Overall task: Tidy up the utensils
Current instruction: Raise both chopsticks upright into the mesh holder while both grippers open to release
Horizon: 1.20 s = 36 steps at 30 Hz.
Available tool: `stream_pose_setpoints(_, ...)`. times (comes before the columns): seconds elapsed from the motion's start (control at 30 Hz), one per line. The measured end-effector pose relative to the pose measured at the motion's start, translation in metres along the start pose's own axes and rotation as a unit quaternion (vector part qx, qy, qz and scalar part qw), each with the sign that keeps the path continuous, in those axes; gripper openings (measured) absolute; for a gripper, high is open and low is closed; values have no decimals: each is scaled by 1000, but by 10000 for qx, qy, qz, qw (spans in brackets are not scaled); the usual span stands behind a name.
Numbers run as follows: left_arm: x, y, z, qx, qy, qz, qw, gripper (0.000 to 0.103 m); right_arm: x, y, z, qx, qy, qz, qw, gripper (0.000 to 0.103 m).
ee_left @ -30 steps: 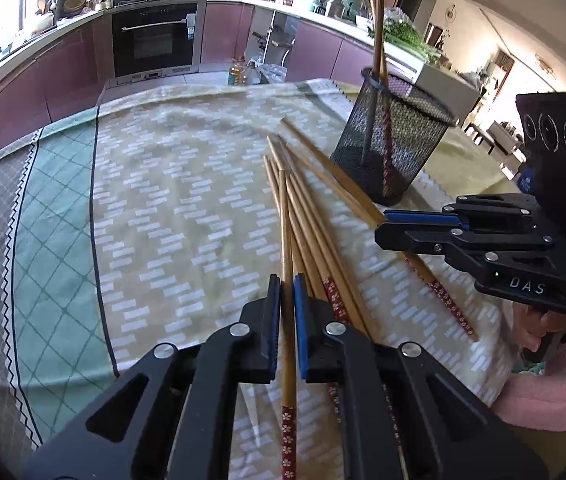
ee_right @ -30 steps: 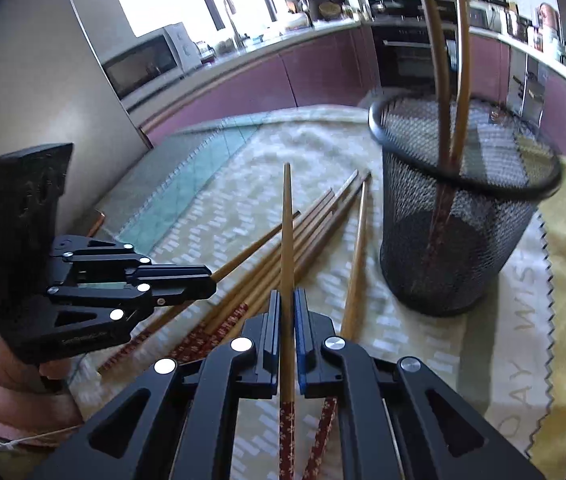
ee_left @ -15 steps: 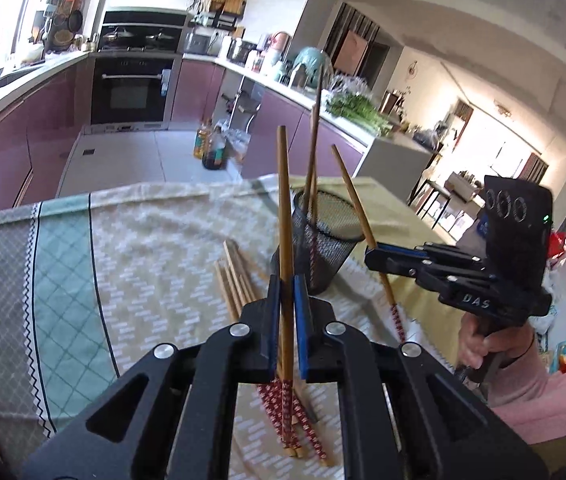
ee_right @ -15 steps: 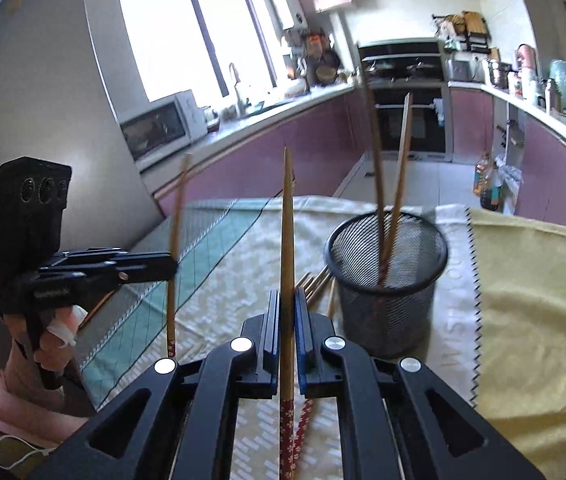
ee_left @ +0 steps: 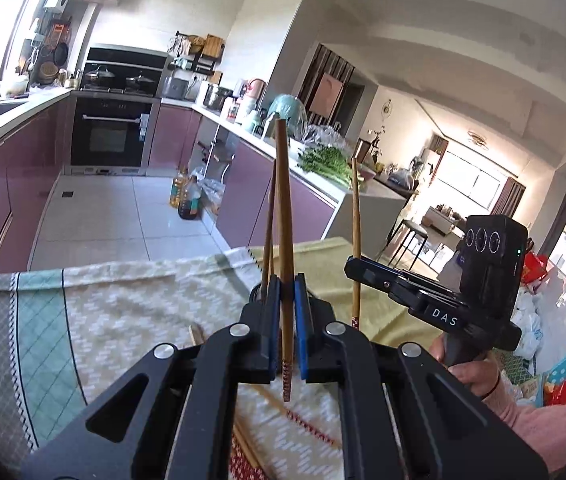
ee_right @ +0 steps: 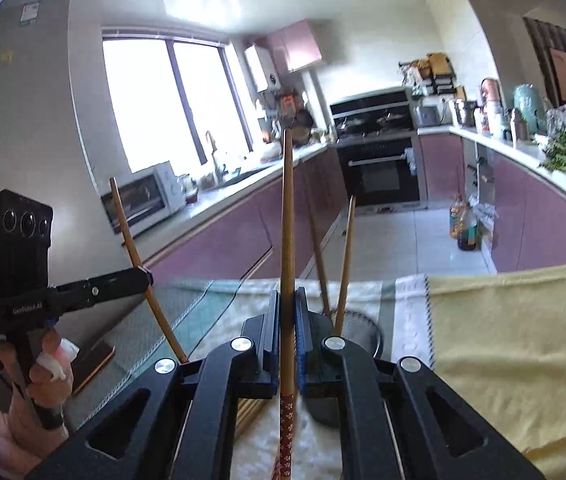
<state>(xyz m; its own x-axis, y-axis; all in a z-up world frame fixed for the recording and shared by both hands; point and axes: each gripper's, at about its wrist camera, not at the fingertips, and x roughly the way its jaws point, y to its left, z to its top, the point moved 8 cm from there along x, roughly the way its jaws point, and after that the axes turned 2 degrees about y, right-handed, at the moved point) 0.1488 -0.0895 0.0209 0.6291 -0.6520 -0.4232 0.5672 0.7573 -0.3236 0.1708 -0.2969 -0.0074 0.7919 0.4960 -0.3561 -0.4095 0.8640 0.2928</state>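
Observation:
My left gripper (ee_left: 286, 280) is shut on a bamboo chopstick (ee_left: 283, 200) that stands upright, its red patterned end hanging below the pads. My right gripper (ee_right: 287, 296) is shut on a second chopstick (ee_right: 287, 220), also upright. Each gripper shows in the other's view, held up beside it: the right gripper (ee_left: 350, 271) with its chopstick (ee_left: 356, 220), the left gripper (ee_right: 146, 275) with its chopstick (ee_right: 123, 220). The black mesh cup (ee_right: 369, 320) stands just beyond my right fingers, mostly hidden, with two chopsticks (ee_right: 346, 264) leaning in it.
Several loose chopsticks (ee_left: 307, 424) lie on the patterned tablecloth (ee_left: 123, 320) below my left gripper. A yellow cloth (ee_right: 503, 340) covers the table's right side. A flat brown object (ee_right: 91, 362) lies near the left edge. A hand grips each tool. Kitchen counters run behind.
Both grippers have risen off the table and tipped upward, each carrying its chopstick. The cup and the loose chopsticks have dropped low in both views.

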Motion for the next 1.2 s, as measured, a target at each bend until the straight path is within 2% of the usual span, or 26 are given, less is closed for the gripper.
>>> stream_pose_setpoints(0.27, 18, -15, 43, 187, -287, 58, 9994, 8, 9, -16, 33, 62, -488, -127, 9987, 6)
stream_pose_setpoints(0.47, 46, -17, 49, 224, -100, 230, 9994, 8, 32, -30, 34, 189, -490, -242, 9983, 6)
stream_pose_setpoints(0.63, 72, -16, 30, 280, 445, 208, 9984, 8, 53, -41, 17, 349, -103, -337, 9988, 6)
stream_pose_setpoints(0.83, 96, -8, 6, 358, 959, 221, 9945, 8, 66, -41, -14, 372, 627, -282, 9969, 6)
stream_pose_setpoints(0.97, 108, -2, -3, 332, 1134, 256, 9927, 8, 71, -36, -25, 294, 989, -304, 9942, 6)
stream_pose_setpoints(1.13, 120, 9, -2, 268, 1212, 358, 9916, 8, 80, -43, -26, 302, 1234, -431, 9910, 8)
stream_pose_setpoints(1.2, 126, 14, -2, 246, 1241, 406, 9911, 13, 82, -47, -28, 371, 1246, -457, 9905, 17)
